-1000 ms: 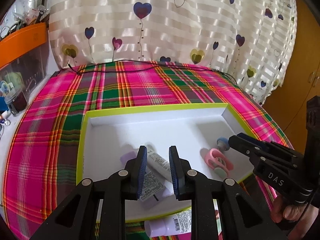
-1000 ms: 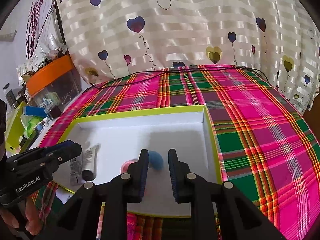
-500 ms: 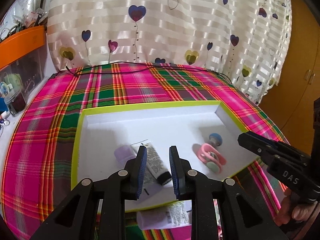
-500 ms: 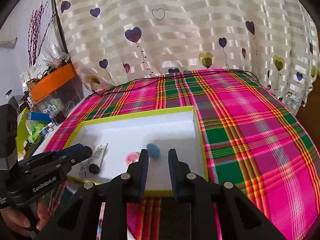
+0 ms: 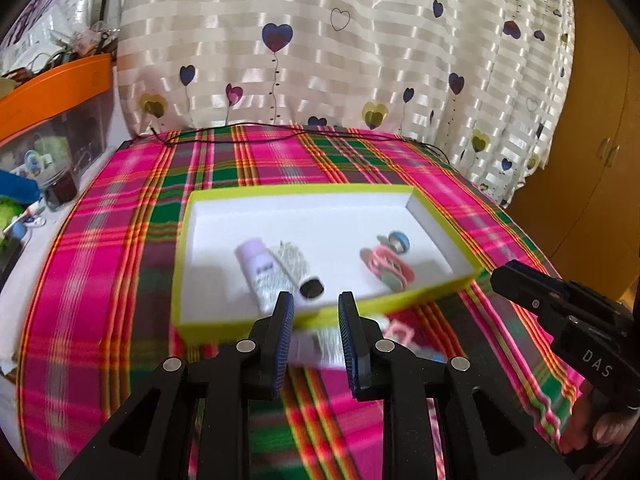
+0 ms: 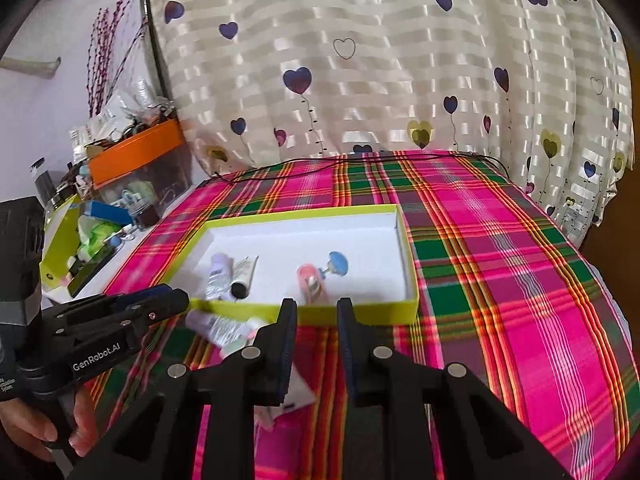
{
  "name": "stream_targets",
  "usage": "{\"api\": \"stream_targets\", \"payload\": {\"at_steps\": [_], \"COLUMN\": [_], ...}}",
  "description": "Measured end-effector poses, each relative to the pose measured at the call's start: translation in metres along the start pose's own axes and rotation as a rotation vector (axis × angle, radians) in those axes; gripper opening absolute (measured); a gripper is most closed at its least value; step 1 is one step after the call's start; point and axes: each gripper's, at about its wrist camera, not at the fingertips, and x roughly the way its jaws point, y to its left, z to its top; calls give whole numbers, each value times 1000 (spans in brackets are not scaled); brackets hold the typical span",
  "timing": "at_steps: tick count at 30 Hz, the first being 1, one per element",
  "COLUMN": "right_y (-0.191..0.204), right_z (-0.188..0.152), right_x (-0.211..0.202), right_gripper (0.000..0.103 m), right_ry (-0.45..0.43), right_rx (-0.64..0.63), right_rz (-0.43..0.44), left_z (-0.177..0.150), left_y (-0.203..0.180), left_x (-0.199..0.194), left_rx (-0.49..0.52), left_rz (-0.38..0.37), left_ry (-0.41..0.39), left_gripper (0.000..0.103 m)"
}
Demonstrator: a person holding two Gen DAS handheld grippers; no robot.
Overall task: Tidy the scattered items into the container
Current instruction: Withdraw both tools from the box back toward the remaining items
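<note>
Tablecloth [image 5: 120,248]: plaid of magenta, green and orange-yellow lines. On it, container [image 5: 444,236]: lime-green rim, white interior. Inside the container: lilac tube [image 5: 256,264], white black-capped tube [image 5: 298,272], pink item [image 5: 384,266] with blue knob [image 5: 399,240]. Behind the container, curtain [image 5: 340,60]: cream stripes, purple and yellow hearts.

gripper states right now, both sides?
Left gripper: open, holding nothing.
Right gripper: open, holding nothing.

From my left wrist camera, the box [image 5: 440,236] sits at twelve o'clock on the tablecloth [image 5: 120,264]; inside it, two tubes [image 5: 260,268] lie at eleven, clips [image 5: 386,266] at one, and another tube [image 5: 316,346], seemingly, lies outside before it
</note>
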Motion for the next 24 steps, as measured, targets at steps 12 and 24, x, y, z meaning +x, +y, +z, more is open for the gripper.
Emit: {"api": "stream_targets", "payload": {"at_steps": [12, 24], "right_y": [20, 37], "right_z": [-12, -18], "right_x": [-63, -123], "right_gripper": [21, 21], "right_ry": [-68, -152], "right_rx": [-32, -66], "right_rz": [-9, -19], "left_z": [-16, -27], "left_y": [-11, -28], "left_x": [-55, -113], "left_rx": [1, 26], "left_rz": [-3, -30], "left_ry": [-50, -119], "left_gripper": [24, 24]}}
